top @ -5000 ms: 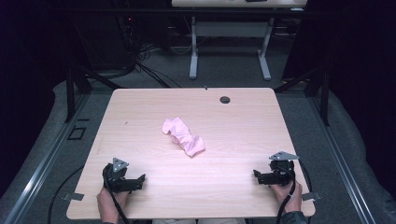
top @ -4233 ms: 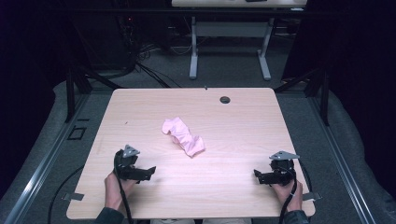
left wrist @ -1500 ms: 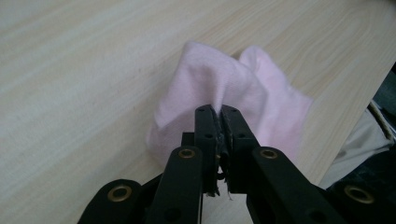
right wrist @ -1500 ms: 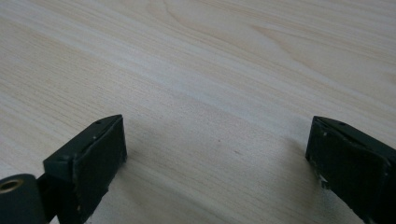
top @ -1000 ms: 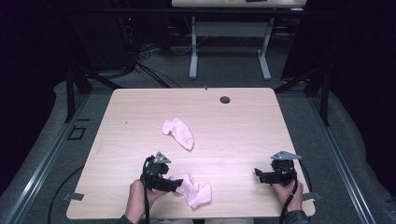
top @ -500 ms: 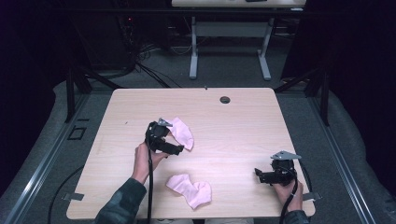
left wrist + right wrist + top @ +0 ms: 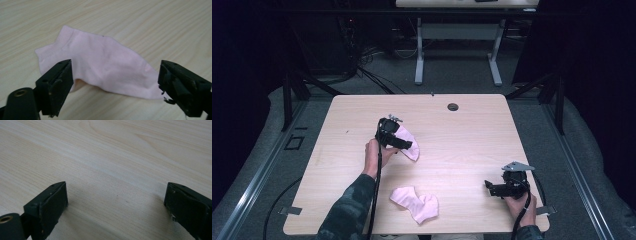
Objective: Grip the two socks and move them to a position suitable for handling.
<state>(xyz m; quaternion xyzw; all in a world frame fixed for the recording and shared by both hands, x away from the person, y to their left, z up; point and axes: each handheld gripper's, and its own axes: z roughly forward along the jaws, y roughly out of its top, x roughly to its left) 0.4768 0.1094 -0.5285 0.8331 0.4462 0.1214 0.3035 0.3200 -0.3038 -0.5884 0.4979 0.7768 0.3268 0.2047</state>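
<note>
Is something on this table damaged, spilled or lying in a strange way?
Nothing is damaged or spilled. The two pink socks lie apart: one sock crumpled near the table's front edge, the other sock flat between the open jaws of the left hand-held gripper.

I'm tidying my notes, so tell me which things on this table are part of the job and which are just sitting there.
In the job: far sock, near sock, left gripper, open over the far sock.
Just there: right gripper, open on bare table; cable hole.

Far pink sock partly hidden beneath the left claw.
</note>
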